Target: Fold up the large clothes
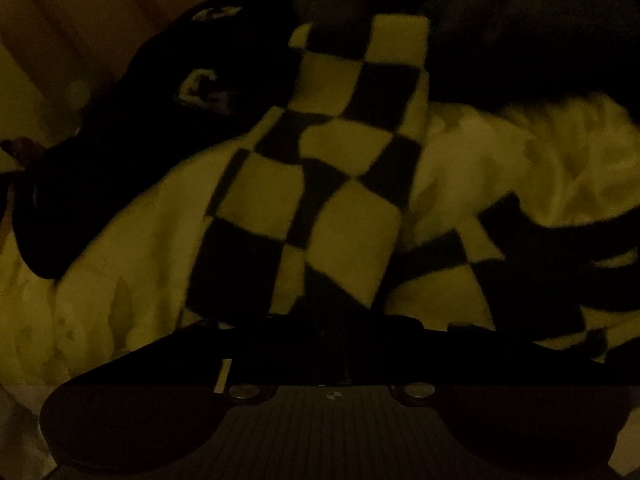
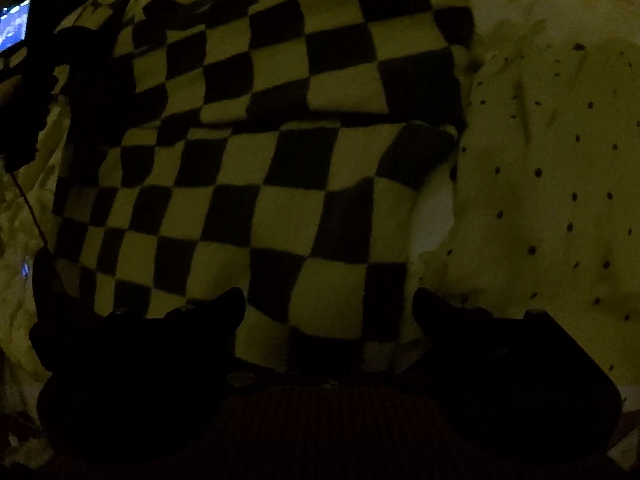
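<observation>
Right wrist view: right gripper (image 2: 328, 312) jaws spread wide, nothing pinched, over the near edge of the checkered sweater (image 2: 256, 184) lying on pale bedding (image 2: 560, 40); dotted cloth (image 2: 560, 184) just beside its right edge. Left gripper (image 1: 332, 332) too dark, fingers hidden; cannot tell its state, checkered sleeve (image 1: 320, 184) draped ahead.

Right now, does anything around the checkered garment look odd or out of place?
Yes. A dark cap with a pale logo lies against the checkered garment on the bedding, crowding the fold. The garment itself is rumpled, one strip draped unevenly. The dim light hides finer detail.
</observation>
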`<action>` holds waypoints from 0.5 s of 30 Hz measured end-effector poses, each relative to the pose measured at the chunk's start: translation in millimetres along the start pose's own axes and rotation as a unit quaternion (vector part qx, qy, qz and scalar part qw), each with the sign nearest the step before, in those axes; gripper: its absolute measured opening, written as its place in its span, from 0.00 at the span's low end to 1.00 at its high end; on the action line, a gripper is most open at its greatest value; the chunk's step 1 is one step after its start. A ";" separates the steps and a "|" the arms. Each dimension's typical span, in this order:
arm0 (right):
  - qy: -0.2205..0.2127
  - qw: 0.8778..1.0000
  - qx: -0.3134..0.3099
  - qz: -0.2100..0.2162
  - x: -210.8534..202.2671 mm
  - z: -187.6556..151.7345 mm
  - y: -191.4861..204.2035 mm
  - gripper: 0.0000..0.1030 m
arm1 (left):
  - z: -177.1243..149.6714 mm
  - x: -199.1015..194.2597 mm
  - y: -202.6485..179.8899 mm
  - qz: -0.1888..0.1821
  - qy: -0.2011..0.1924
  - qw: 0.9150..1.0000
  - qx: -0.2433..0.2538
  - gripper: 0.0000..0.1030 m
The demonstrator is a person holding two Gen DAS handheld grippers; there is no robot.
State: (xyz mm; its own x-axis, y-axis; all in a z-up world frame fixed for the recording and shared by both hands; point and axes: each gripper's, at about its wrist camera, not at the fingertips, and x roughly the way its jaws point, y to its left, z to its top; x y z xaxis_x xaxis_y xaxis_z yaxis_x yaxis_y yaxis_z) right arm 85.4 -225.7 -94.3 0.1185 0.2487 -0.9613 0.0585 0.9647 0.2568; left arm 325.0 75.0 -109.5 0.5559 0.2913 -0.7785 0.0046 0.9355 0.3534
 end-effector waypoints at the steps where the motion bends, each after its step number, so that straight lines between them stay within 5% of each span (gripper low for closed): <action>1: -0.001 1.000 0.002 0.004 0.1 1.1 0.8 0.90 | 1.4 -3.6 8.0 -0.007 -0.004 1.000 -0.013 0.38; 7: -0.009 1.000 0.019 0.013 1.5 13.3 1.2 0.90 | 2.6 -65.8 67.3 -0.076 -0.076 0.986 -0.123 0.36; 10: -0.009 0.999 0.026 0.022 4.9 21.6 3.7 0.90 | -18.8 -118.0 81.3 -0.103 -0.121 0.981 -0.115 0.36; 12: -0.009 0.999 0.023 0.026 6.2 26.2 7.7 0.90 | -40.8 -137.1 85.2 -0.115 -0.121 0.980 -0.112 0.36; 15: -0.005 0.999 0.015 0.037 11.7 32.4 15.9 0.90 | -82.5 -136.5 77.7 -0.123 -0.065 0.986 -0.090 0.36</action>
State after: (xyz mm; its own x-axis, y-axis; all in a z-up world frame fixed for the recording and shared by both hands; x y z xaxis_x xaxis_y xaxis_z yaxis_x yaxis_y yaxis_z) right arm 119.8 -210.3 -98.2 0.1326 0.3175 -0.9390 0.0787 0.9410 0.3293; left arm 180.9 124.4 -18.6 0.6590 0.0339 -0.7514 0.0114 0.9984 0.0550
